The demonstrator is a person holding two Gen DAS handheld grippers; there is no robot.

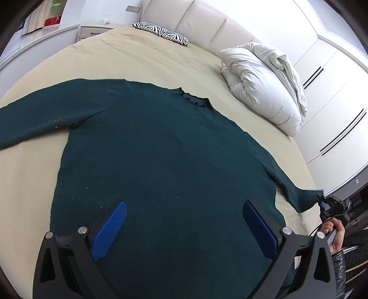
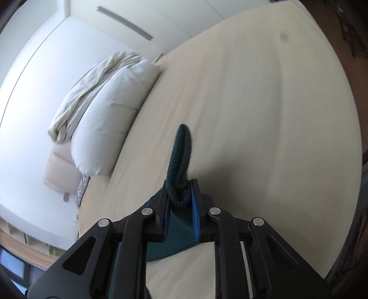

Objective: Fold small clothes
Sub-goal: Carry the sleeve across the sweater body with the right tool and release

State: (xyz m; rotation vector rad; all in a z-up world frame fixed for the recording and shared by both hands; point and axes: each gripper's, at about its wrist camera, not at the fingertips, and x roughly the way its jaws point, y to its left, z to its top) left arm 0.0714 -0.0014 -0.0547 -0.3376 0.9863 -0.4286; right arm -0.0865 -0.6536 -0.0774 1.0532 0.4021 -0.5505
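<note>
A dark teal knitted sweater (image 1: 161, 149) lies flat on the beige bed sheet (image 1: 138, 59), collar toward the headboard, its left sleeve stretched out to the left. My left gripper (image 1: 184, 207) is open and empty, hovering above the sweater's lower body. My right gripper (image 2: 180, 191) is shut on the cuff of the right sleeve (image 2: 180, 156), which loops up between the blue pads. In the left wrist view the right gripper (image 1: 322, 203) shows at the far right, holding the sleeve end (image 1: 303, 197) near the bed's edge.
A white folded duvet and pillow (image 1: 264, 92) lie at the right of the bed head. A zebra-print cushion (image 1: 161, 32) sits by the padded headboard (image 1: 207, 20). White wardrobe doors (image 1: 340, 96) stand to the right, a nightstand (image 1: 92, 31) at the far left.
</note>
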